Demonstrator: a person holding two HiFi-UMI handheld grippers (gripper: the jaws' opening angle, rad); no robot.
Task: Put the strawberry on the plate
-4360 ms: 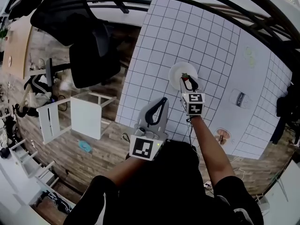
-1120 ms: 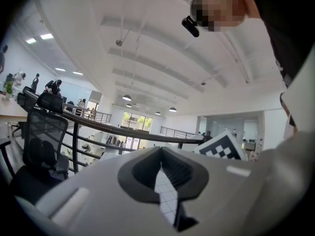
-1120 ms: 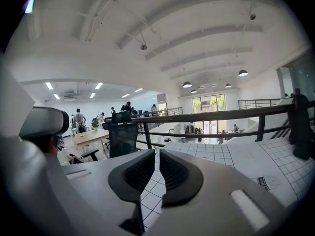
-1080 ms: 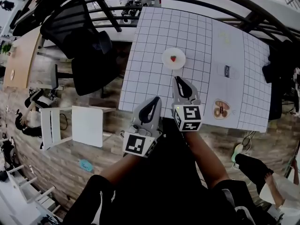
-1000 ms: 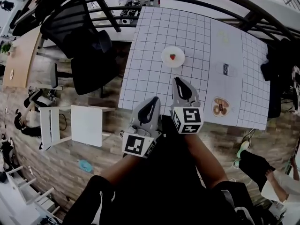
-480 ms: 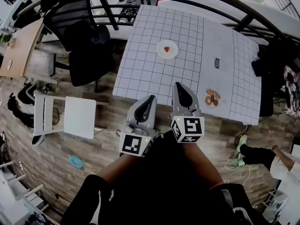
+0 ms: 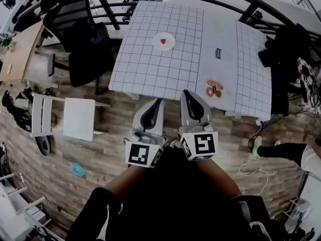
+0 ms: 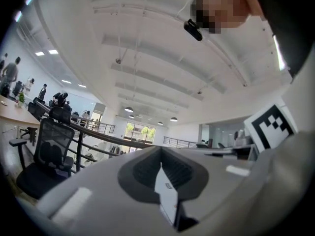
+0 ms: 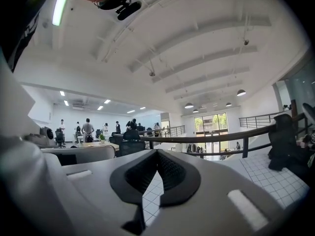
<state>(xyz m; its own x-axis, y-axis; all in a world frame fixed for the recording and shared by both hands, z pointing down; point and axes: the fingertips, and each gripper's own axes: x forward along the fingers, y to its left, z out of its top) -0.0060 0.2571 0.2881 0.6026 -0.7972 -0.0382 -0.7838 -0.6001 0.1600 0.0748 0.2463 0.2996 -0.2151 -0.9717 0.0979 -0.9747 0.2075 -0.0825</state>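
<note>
Placing step judged done: strawberry (image 7: 162,42) lay on white plate (image 7: 156,38), upper centre of gridded tabletop (image 7: 150,69). Left claw (image 7: 159,102) and right claw (image 7: 186,93) both pressed closed, empty, lower centre, well apart from plate. Next move likely called for no further grasp.

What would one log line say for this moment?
strawberry: on plate | left gripper: shut, empty | right gripper: shut, empty | task: looks done

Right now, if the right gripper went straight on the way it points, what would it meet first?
Most likely the near edge of the white, black-gridded table; the shut, empty right gripper points at it. Height is hard to judge, so it may pass just above.
</note>
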